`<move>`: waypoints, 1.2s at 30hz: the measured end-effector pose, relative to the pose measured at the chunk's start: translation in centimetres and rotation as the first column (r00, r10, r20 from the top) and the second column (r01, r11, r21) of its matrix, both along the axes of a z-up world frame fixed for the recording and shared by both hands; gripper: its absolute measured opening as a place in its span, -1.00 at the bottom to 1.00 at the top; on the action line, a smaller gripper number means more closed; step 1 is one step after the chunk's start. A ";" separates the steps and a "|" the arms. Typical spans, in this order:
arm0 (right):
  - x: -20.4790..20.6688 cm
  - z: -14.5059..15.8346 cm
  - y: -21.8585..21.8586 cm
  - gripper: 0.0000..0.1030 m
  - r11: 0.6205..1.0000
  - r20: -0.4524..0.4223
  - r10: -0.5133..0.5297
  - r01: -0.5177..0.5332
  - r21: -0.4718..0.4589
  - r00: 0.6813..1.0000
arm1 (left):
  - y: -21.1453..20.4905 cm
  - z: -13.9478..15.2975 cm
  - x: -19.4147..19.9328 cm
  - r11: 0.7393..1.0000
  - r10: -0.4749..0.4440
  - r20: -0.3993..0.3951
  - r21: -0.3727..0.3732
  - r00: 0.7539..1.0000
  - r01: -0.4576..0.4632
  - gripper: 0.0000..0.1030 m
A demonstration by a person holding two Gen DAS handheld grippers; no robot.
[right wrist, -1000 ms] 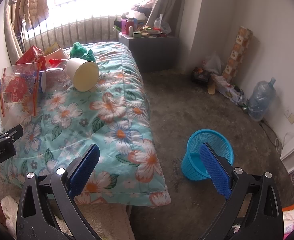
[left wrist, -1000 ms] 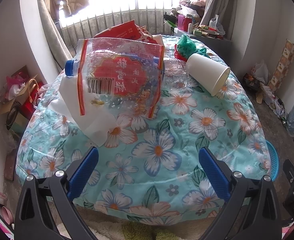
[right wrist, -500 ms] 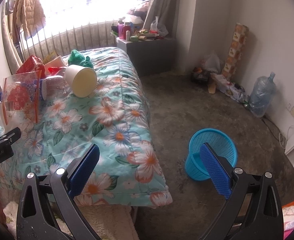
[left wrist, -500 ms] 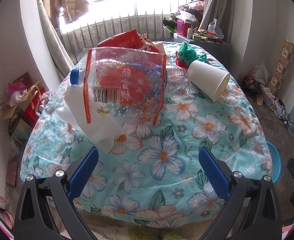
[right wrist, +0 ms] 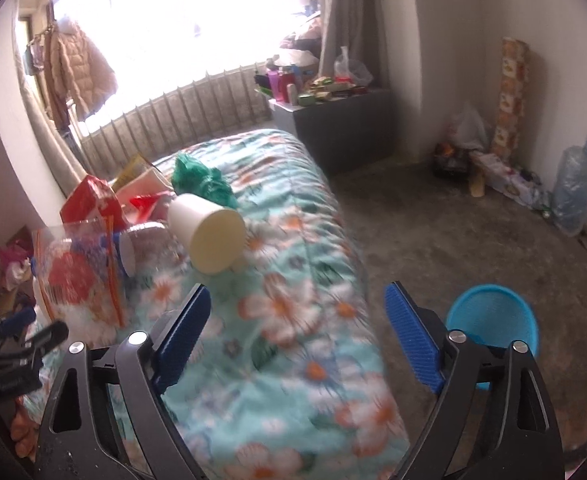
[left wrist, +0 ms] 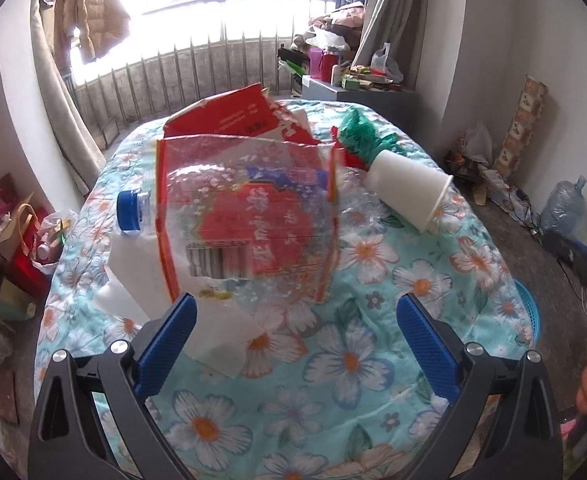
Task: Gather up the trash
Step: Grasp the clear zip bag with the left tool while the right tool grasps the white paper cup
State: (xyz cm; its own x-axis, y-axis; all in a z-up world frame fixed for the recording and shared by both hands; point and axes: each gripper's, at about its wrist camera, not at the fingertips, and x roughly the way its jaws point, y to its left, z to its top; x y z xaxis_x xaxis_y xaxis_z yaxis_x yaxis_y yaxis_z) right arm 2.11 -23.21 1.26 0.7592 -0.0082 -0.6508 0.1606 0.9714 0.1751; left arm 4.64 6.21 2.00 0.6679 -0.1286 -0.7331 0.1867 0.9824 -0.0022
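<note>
Quilt [left wrist: 349, 360] carries one cup [left wrist: 409, 192], one clear bag [left wrist: 249, 220], one bottle [left wrist: 133, 212]. Left gripper [left wrist: 295, 340]: jaws apart, empty. Right gripper [right wrist: 295, 336]: jaws closing, nothing between. One basket [right wrist: 493, 320] on floor.

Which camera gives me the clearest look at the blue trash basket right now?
The right wrist view: the blue basket stands on the floor beside the bed, its open mouth visible, only partly hidden by a gripper finger. The left wrist view shows just a sliver of its rim past the bed's edge.

You've got the cup [left wrist: 409, 194] lying on the bed [left wrist: 349, 360] right of the bag [left wrist: 249, 220], with the basket [right wrist: 493, 328] down on the floor [right wrist: 473, 240].
</note>
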 end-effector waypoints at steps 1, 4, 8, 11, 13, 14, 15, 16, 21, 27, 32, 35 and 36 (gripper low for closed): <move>1.3 -0.3 0.2 0.51 1.000 0.005 0.019 -0.019 -0.001 1.000 | 0.5 -0.1 0.3 1.000 0.004 0.005 0.009 1.000 -0.004 0.91; 5.1 -1.4 0.4 0.43 0.998 0.006 0.051 -0.051 -0.022 0.999 | 1.8 -0.1 0.7 0.999 0.006 0.039 0.047 0.999 -0.008 0.91; 9.6 -3.7 0.9 0.19 0.992 -0.035 0.102 -0.104 -0.068 0.994 | 4.2 0.1 0.8 0.999 -0.038 0.103 -0.022 0.994 0.040 0.91; 11.3 -4.7 0.9 0.09 0.985 -0.016 0.173 -0.173 0.009 0.985 | 5.9 0.0 1.3 0.995 0.011 0.114 -0.099 0.993 0.000 0.91; 11.7 -4.7 0.9 -0.01 0.979 -0.001 0.201 -0.201 0.037 0.980 | 6.7 -0.2 2.0 0.991 0.042 0.085 -0.126 0.996 -0.031 0.91; 12.0 -4.7 1.0 -0.15 0.976 0.005 0.215 -0.215 0.045 0.977 | 7.2 -0.4 2.6 0.988 0.054 0.059 -0.148 0.997 -0.045 0.91; 12.2 -4.6 1.1 -0.33 0.973 0.009 0.226 -0.226 0.054 0.974 | 7.6 -0.6 3.0 0.985 0.057 0.044 -0.167 0.997 -0.049 0.91; 12.6 -4.5 1.1 -0.42 0.971 0.009 0.232 -0.232 0.065 0.973 | 8.0 -0.8 3.4 0.980 0.058 0.029 -0.194 0.998 -0.052 0.91; 12.4 -4.2 0.7 -0.91 0.966 0.017 0.232 -0.232 0.113 0.973 | 9.7 0.0 3.8 0.946 0.031 0.085 -0.325 0.996 -0.002 0.91; 10.1 -3.6 1.0 -0.98 0.966 0.013 0.231 -0.231 0.116 0.973 | 9.0 2.4 5.6 0.955 -0.030 0.177 -0.287 0.984 0.080 0.69; 8.4 -3.6 1.3 -0.98 0.967 0.010 0.225 -0.225 0.120 0.974 | 8.5 2.0 8.8 0.974 -0.026 0.128 -0.219 0.991 0.054 0.29; 7.7 -3.6 1.2 -0.98 0.969 0.004 0.213 -0.212 0.125 0.977 | 9.1 0.7 10.5 0.970 -0.016 0.056 -0.241 0.998 0.030 0.06; 7.6 -3.6 1.1 -0.98 0.969 0.003 0.212 -0.211 0.126 0.977 | 9.2 0.4 10.9 0.971 -0.018 0.038 -0.238 0.999 0.027 -0.02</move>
State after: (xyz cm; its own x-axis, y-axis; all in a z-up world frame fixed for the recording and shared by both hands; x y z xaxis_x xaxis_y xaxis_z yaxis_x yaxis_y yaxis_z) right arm 9.74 -22.09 -2.38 0.7284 0.2333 -0.6442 -0.0435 0.9541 0.2964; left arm 15.54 15.37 2.44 0.6876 -0.3119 -0.6557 0.2130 0.9500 -0.2285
